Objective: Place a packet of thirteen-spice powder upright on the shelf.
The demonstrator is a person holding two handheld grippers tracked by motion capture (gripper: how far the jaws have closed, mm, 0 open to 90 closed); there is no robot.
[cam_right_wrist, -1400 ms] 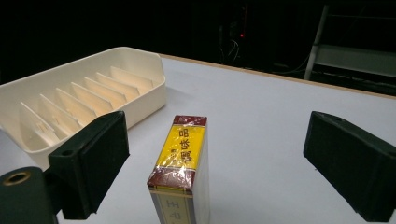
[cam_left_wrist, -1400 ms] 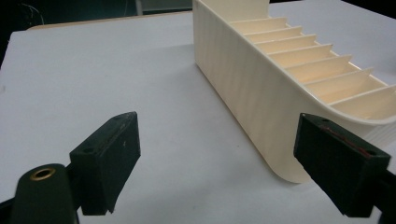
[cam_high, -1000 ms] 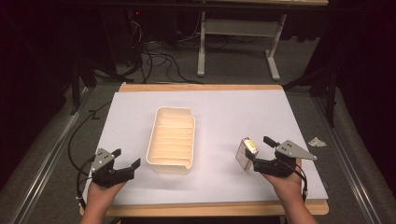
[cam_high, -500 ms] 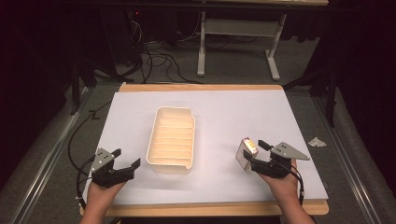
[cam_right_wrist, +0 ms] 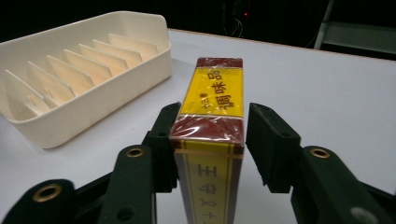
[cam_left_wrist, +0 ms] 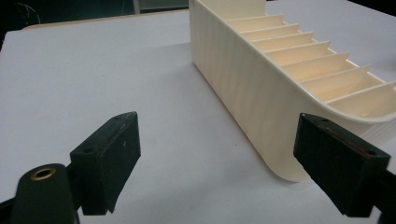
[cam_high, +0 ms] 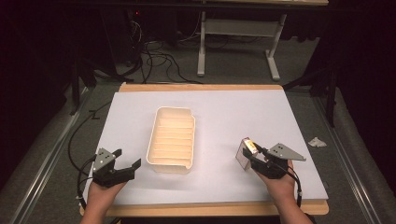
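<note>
A red and yellow packet [cam_high: 243, 152] with printed characters stands upright on the white table sheet [cam_high: 233, 116], right of a cream ribbed tray [cam_high: 171, 110]. My right gripper [cam_high: 251, 157] has been closing around the packet [cam_right_wrist: 215, 98]. In the right gripper view one pad [cam_right_wrist: 163, 135] touches the packet's side and the other pad [cam_right_wrist: 268, 140] stands a sliver off it. My left gripper [cam_high: 127, 157] rests open near the front left of the table, with nothing between its jaws. In the left gripper view [cam_left_wrist: 219, 135] the tray's near end [cam_left_wrist: 243, 88] lies just beyond one jaw.
The tray [cam_right_wrist: 93, 105] has several cross ribs and holds nothing. A crumpled scrap of paper [cam_high: 317, 141] lies on the floor at the right. Cables [cam_high: 154, 58] and a metal stand [cam_high: 201, 46] are on the floor beyond the table's far edge [cam_high: 201, 87].
The right gripper's jaws have narrowed from wide open to close around the packet. The left gripper has stayed where it was.
</note>
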